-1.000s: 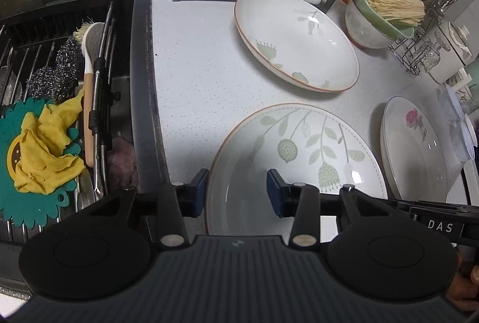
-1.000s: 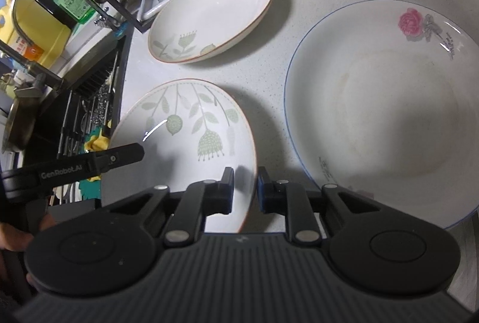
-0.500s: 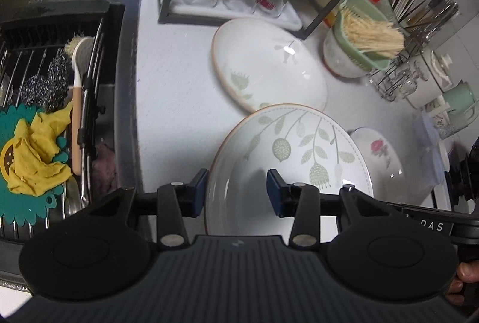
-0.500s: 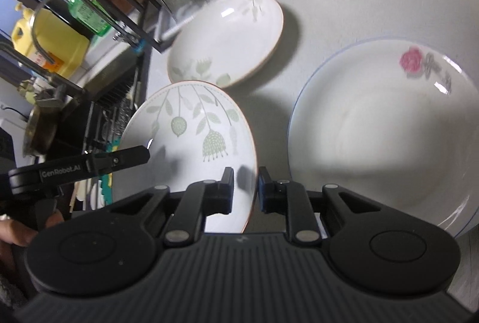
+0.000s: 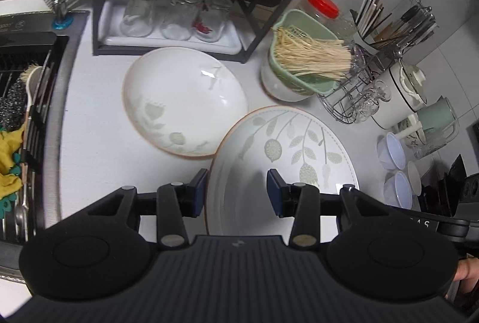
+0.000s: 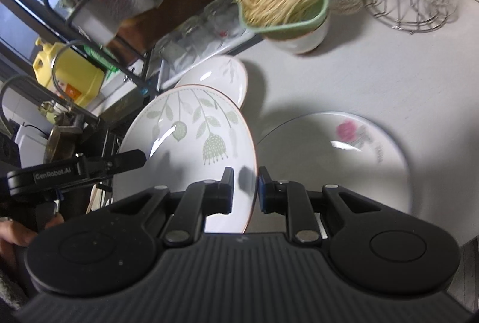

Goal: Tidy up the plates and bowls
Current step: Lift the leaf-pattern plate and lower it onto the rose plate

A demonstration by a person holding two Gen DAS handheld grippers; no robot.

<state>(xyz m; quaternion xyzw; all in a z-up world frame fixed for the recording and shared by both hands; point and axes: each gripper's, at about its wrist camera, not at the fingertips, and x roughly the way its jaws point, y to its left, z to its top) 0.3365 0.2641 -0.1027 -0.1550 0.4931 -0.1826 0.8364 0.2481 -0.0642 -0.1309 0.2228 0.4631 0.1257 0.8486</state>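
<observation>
Near rim of leaf-patterned plate is sitting hidden behind the gripper bodies. Right gripper is pinching its right rim, jaws narrow; left gripper is straddling its left rim, contact unclear. Plate is tilting above the counter, overlapping the second leaf plate; rose plate is lying right of it.

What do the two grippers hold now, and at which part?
Both hold the leaf-patterned plate by its rim: the right gripper pinches one edge, the left gripper straddles the opposite edge.
</observation>
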